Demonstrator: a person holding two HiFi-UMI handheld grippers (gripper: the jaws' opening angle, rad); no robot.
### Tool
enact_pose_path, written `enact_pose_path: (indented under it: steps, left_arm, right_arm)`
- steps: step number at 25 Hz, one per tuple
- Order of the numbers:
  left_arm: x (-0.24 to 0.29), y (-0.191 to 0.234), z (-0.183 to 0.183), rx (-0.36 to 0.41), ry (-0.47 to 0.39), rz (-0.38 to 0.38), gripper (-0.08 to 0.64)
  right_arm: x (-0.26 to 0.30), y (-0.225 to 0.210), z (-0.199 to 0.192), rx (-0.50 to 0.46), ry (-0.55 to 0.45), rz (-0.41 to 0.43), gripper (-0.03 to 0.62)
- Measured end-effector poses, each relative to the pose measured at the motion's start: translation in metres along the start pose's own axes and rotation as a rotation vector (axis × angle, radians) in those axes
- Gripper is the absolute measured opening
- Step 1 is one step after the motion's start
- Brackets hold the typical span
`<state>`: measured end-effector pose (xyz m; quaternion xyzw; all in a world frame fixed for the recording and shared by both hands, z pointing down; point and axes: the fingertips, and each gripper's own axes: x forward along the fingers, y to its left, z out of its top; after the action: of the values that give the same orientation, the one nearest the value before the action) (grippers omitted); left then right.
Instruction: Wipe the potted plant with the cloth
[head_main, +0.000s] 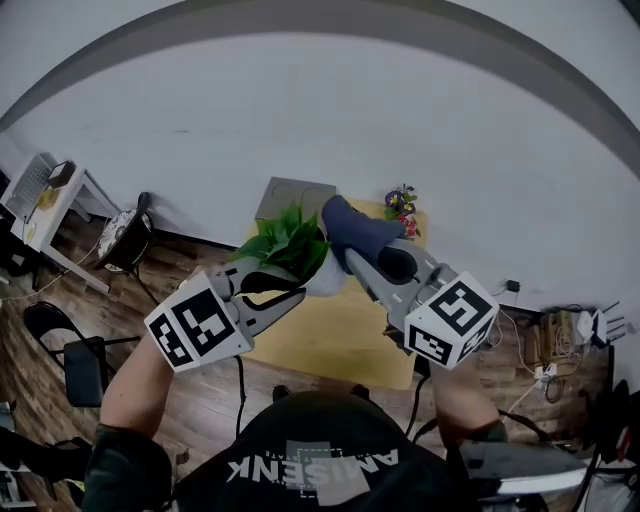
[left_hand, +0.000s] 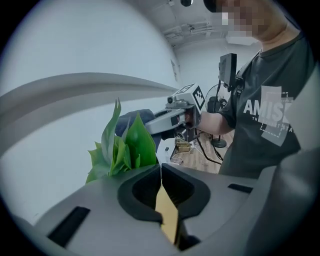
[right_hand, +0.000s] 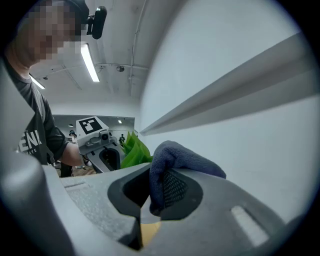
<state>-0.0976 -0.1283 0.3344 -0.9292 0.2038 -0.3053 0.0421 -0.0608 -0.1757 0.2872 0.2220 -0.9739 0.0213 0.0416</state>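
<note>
Above the yellow bench (head_main: 335, 345), left fingers (head_main: 272, 308) clench the potted plant (head_main: 292, 245) by its white rim; right fingers (head_main: 377, 282) pinch the blue cloth (head_main: 355, 228) just beside its leaves. Small flowers (head_main: 402, 208) and a grey board (head_main: 290, 192) lie behind.

Pot (head_main: 327, 278): largely covered by the jaws of the left gripper (head_main: 298, 284) closed on it; from that gripper's view only leaves (left_hand: 125, 147) are shown beyond the tips. Cloth (right_hand: 175, 160): its lower end is buried between the jaws of the right gripper (right_hand: 151, 197).
</note>
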Motion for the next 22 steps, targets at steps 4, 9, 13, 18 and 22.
enact_pose_path:
  steps: [4, 9, 13, 18, 22]
  left_arm:
    - [-0.006, -0.001, 0.005, 0.034, -0.022, 0.024, 0.008]
    - [-0.012, 0.001, 0.004, 0.071, -0.013, 0.053, 0.008]
    - [-0.012, -0.001, 0.0, 0.08, 0.008, 0.044, 0.008]
    - [-0.008, -0.001, -0.003, 0.088, 0.02, 0.031, 0.008]
    - [-0.004, -0.004, -0.002, 0.109, 0.03, 0.01, 0.008]
  right_arm:
    - [0.01, 0.014, 0.008, -0.041, 0.004, 0.054, 0.028]
    - [0.014, 0.014, -0.01, -0.015, 0.041, 0.066, 0.028]
    - [0.01, 0.009, -0.039, 0.052, 0.083, 0.039, 0.028]
    - [0.002, 0.0, -0.083, 0.129, 0.15, 0.005, 0.028]
    - [-0.005, -0.01, -0.116, 0.184, 0.205, -0.022, 0.028]
